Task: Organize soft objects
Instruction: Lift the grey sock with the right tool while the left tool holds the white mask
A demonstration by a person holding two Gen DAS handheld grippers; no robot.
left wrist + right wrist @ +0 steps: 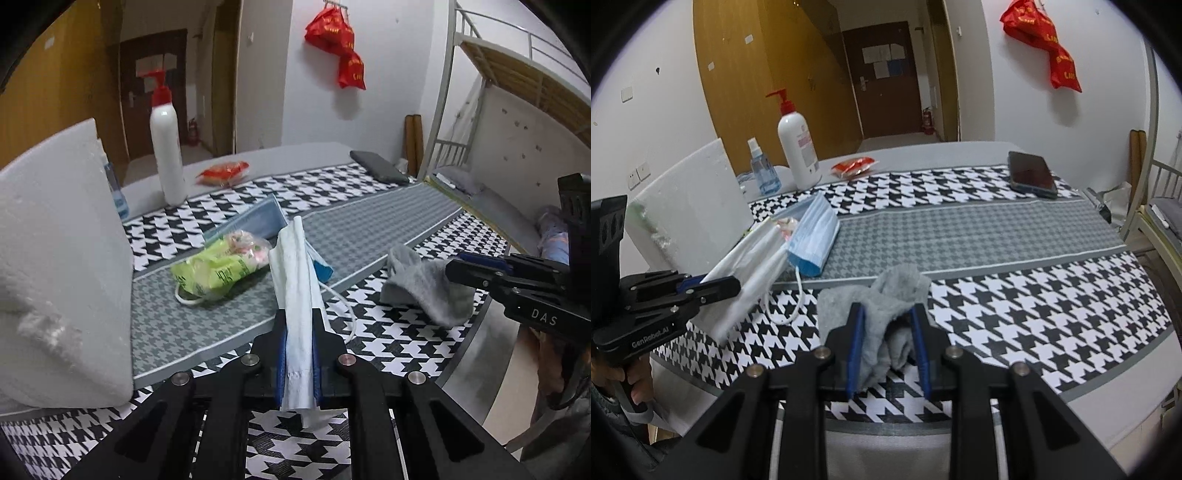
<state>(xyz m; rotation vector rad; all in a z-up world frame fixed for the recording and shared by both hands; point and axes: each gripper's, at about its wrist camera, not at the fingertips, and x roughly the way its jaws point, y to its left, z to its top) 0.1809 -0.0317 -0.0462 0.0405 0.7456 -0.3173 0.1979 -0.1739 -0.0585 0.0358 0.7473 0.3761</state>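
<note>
A white mask (295,295) is clamped in the left hand-held gripper (299,354), lifted above the surface (1034,295). A grey cloth (886,306) is gripped by the right hand-held gripper (888,350). Sorting seems unfinished: a blue mask (812,240) and green packet (214,273) lie loose.

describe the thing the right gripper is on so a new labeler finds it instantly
On the houndstooth tablecloth, look at the near edge, just in front of the grey centre strip. The crumpled grey sock lies between the right gripper fingers: the only fuzzy grey item, unlike the blue masks beside it.
</note>
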